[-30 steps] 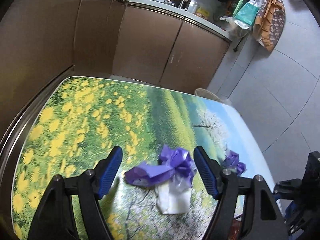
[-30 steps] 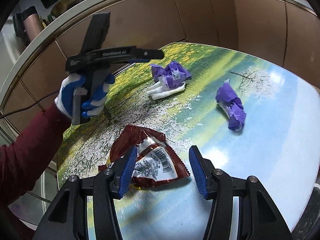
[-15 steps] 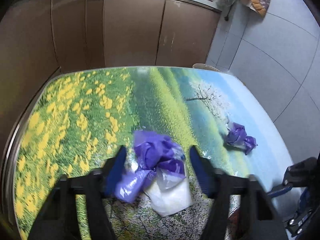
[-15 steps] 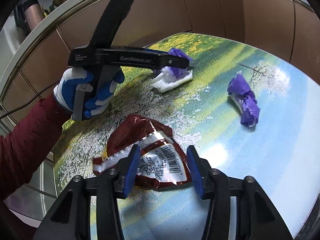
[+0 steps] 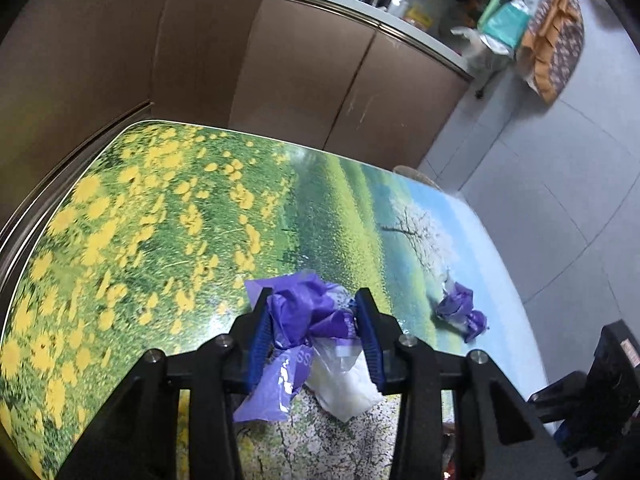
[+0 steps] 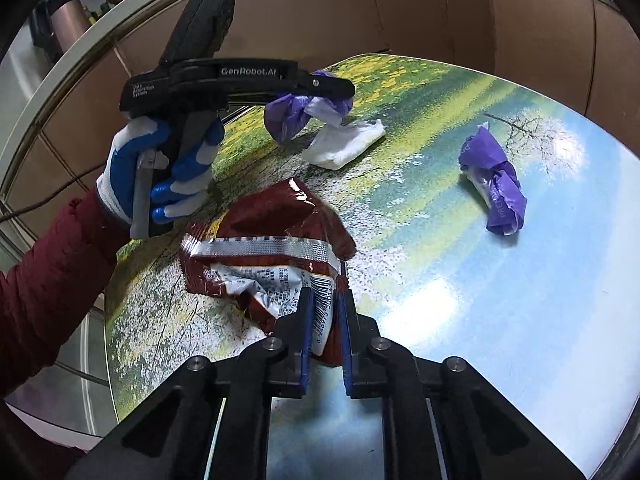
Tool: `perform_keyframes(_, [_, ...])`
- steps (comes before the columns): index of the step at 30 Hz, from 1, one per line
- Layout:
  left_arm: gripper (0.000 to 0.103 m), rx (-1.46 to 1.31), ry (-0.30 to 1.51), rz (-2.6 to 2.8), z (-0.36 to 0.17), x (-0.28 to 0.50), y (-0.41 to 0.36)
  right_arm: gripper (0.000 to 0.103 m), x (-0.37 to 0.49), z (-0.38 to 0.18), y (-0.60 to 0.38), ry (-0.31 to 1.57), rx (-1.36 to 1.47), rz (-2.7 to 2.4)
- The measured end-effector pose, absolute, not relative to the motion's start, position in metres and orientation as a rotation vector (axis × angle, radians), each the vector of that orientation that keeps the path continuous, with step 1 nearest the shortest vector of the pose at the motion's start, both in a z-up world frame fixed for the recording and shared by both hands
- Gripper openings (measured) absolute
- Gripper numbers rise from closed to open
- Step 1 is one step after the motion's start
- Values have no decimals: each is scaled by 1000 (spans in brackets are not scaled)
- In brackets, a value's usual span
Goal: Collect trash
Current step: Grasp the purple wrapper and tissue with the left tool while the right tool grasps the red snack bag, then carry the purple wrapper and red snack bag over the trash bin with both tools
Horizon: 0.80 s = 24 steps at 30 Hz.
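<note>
- Right wrist view: "GenRobot.AI" printed on my left gripper (image 6: 320, 92); small "Data Acquisition System" text on its body.
- Red snack wrapper (image 6: 272, 248) shows barcode, fine print unreadable; my right gripper (image 6: 325, 320) is clamped on its edge.
- Left gripper (image 5: 316, 328) pinches the purple-and-white wrapper bundle (image 5: 308, 320), its white end touching the table (image 5: 160, 208).
- Gloved left hand (image 6: 168, 168) grips the handle, red sleeve.
- Second purple wrapper (image 6: 494, 188) lies well apart on table; partial lettering, unreadable.

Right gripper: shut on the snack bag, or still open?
Shut on it. The right gripper has its blue pads pinching the barcode edge of the snack bag, which is crumpled between them.
</note>
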<state>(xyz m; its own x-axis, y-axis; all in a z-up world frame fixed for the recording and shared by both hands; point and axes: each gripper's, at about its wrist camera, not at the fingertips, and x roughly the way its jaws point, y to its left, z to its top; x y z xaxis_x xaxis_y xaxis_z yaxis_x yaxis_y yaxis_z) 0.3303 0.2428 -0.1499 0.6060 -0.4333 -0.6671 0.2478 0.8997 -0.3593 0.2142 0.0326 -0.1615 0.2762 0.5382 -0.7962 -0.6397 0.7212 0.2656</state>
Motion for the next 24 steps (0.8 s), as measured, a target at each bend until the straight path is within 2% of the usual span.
perform_keyframes(9, [38, -265, 795, -354, -127, 295, 259, 5, 199, -152, 31, 987, -124, 801])
perform_keyframes(24, [36, -279, 712, -289, -75, 224, 271, 4, 157, -96, -3, 855, -44, 768])
